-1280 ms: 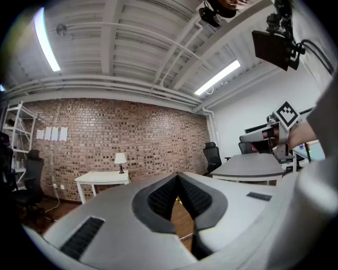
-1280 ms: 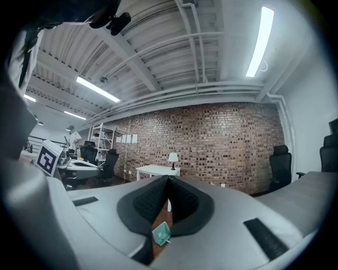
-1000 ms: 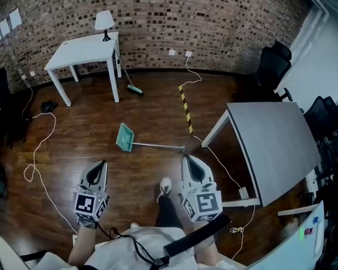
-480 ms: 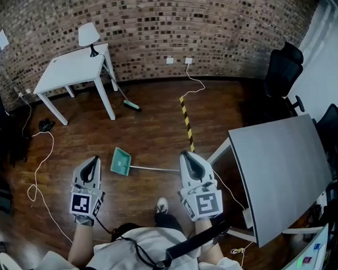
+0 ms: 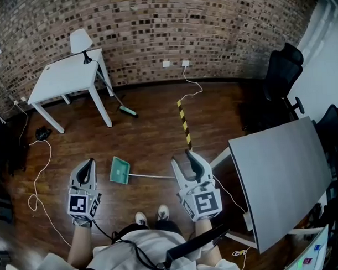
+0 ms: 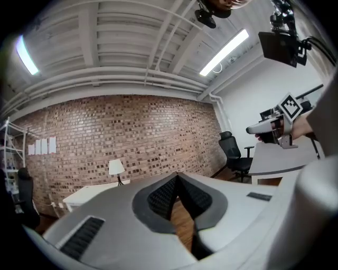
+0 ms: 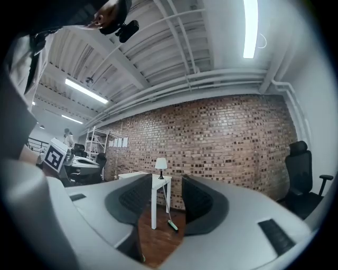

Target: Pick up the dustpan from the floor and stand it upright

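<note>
Dustpan [image 5: 119, 170]: flat on the wooden floor [image 5: 152, 138], just ahead of the person's shoes [image 5: 141, 218], green pan end near the left gripper [image 5: 91, 162], thin long handle running out to just beside the right gripper [image 5: 182, 159] in the head view. Looks light, probably a plastic pan on a stiff metal rod; smooth rod likely slippery, liable to twist in a loose pinch. Best taken on the handle, some way up from the pan, then tipped up until the pan edge bears on the floor; narrow footing once upright, may topple. Left gripper closed tight, pads together, nothing between. Right gripper with jaws apart, just been opening, nothing between them, only floor and far wall through the gap. Both held level and high off the floor by the look of it, so a reach down needed first. Around: white table [image 5: 62, 77] with lamp [image 5: 80, 40] by the brick wall [image 5: 209, 25], broom [image 5: 128, 111] leaning at its leg, yellow-black striped strip [image 5: 183, 123] on the floor beyond the handle end, grey table [image 5: 281, 177] close on the right, office chair [image 5: 280, 72] behind it, white cable [image 5: 37, 175] looping on the left. Nothing on or across the dustpan; grey table's leg near the right gripper, worth minding when swinging the long handle up.
</note>
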The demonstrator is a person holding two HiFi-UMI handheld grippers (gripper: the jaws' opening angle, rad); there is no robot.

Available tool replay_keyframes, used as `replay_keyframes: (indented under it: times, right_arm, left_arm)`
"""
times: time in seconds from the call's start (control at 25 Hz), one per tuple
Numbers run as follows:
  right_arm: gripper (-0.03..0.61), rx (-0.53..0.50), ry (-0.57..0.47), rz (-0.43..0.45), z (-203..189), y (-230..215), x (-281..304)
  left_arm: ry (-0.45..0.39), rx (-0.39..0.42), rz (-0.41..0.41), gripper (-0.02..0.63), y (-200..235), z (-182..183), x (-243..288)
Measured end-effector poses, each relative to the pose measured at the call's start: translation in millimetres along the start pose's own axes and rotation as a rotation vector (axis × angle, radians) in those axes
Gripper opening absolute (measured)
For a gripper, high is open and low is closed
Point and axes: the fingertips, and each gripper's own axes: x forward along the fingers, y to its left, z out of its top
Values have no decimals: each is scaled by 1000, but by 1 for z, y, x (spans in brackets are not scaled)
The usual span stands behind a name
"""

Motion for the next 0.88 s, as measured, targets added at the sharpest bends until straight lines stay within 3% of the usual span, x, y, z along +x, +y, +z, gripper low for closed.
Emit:
replay_keyframes:
  times: [0.2,0.44,0.64,0.8,0.88]
  right_arm:
    - [195,-14,58,-47,-10,3,4]
    - [311,-48,208,-85,-61,13,3]
    - [318,-75,356,-146,-132,-18,-7]
    - [319,105,396,-209,-207,-59,-2]
    - [319,106,437,-212,-261,-72,3]
  left_arm:
    - [54,-77,-8,46,22,-32,5]
    - [157,-104,-28,89,60,-108,11]
    - [260,-135,-82,103,55,-194,35]
    - [220,-251,11,103,68,-257,48]
    - [262,-267,55,103,66,-309,48]
